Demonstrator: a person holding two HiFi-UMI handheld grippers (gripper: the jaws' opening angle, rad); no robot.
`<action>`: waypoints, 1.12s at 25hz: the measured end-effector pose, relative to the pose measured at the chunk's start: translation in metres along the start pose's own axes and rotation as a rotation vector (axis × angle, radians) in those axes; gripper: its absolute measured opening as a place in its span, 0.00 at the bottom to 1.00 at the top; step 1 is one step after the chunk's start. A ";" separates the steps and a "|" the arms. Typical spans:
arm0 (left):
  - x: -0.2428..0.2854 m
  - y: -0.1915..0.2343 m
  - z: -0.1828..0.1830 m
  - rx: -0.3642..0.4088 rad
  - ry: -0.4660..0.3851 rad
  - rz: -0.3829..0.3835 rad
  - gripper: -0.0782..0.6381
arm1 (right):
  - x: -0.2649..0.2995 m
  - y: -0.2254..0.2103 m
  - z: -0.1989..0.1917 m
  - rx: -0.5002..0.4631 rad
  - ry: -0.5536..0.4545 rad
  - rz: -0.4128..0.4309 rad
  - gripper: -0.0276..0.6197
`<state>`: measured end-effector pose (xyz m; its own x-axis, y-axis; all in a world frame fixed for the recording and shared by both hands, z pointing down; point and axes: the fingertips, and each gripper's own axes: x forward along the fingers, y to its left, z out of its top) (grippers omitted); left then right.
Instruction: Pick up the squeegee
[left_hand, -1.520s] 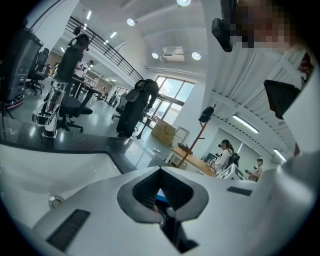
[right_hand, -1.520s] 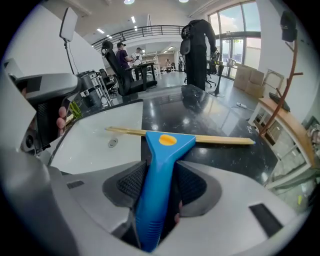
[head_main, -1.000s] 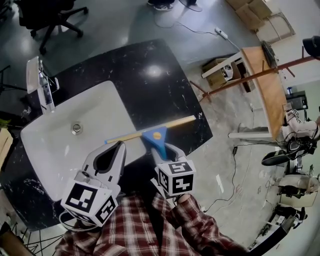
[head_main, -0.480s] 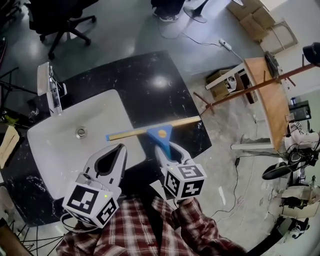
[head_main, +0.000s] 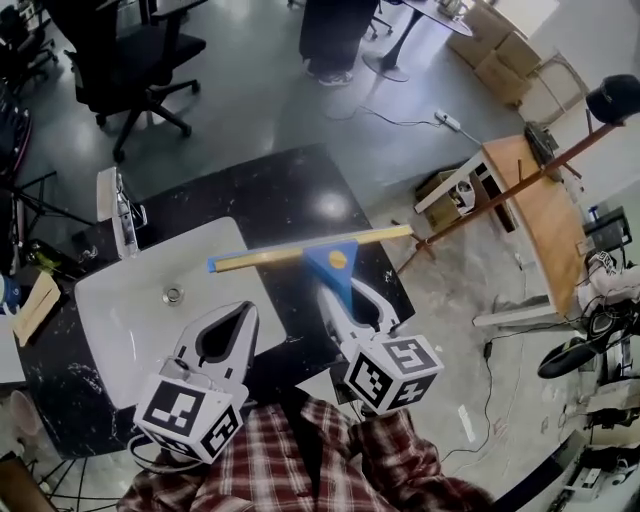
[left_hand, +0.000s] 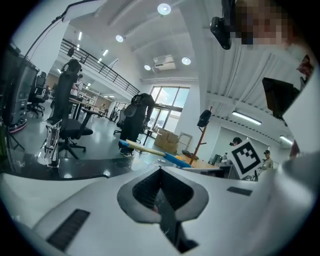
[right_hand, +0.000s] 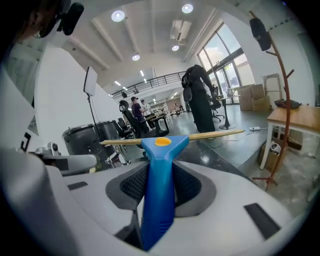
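Note:
The squeegee (head_main: 335, 262) has a blue handle with a yellow dot and a long tan blade bar tipped blue at its left end. My right gripper (head_main: 348, 298) is shut on the handle and holds it in the air above the black counter (head_main: 290, 190), blade level and pointing away from me. In the right gripper view the handle (right_hand: 157, 190) runs up between the jaws to the blade (right_hand: 210, 134). My left gripper (head_main: 238, 310) hovers over the white sink (head_main: 120, 310), shut on nothing. The left gripper view shows its closed tips (left_hand: 160, 169) and the squeegee (left_hand: 150, 151) beyond them.
A chrome faucet (head_main: 120, 215) stands at the sink's far left edge. Past the counter there is an office chair (head_main: 130, 60), a standing person (head_main: 335, 30), a wooden table (head_main: 540, 200), a slanting coat stand (head_main: 520, 180) and cardboard boxes (head_main: 500, 40). Cables lie on the floor at the right.
The right gripper has lifted the squeegee off the counter and carried it upward. The left gripper rose a little too. The head view now takes in more of the room.

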<state>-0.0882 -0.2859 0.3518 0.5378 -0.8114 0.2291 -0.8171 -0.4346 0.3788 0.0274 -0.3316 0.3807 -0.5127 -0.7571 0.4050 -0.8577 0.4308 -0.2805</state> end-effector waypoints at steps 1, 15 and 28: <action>0.000 -0.003 0.003 0.012 -0.003 0.000 0.12 | -0.006 0.003 0.008 0.001 -0.026 0.016 0.25; 0.013 -0.027 0.021 0.080 -0.022 -0.034 0.12 | -0.072 0.032 0.068 -0.062 -0.215 0.113 0.25; 0.017 -0.031 0.023 0.088 -0.031 -0.027 0.12 | -0.065 0.032 0.066 -0.065 -0.211 0.136 0.25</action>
<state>-0.0587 -0.2948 0.3230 0.5547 -0.8097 0.1915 -0.8179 -0.4883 0.3044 0.0364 -0.3011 0.2875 -0.6098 -0.7729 0.1753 -0.7858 0.5609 -0.2607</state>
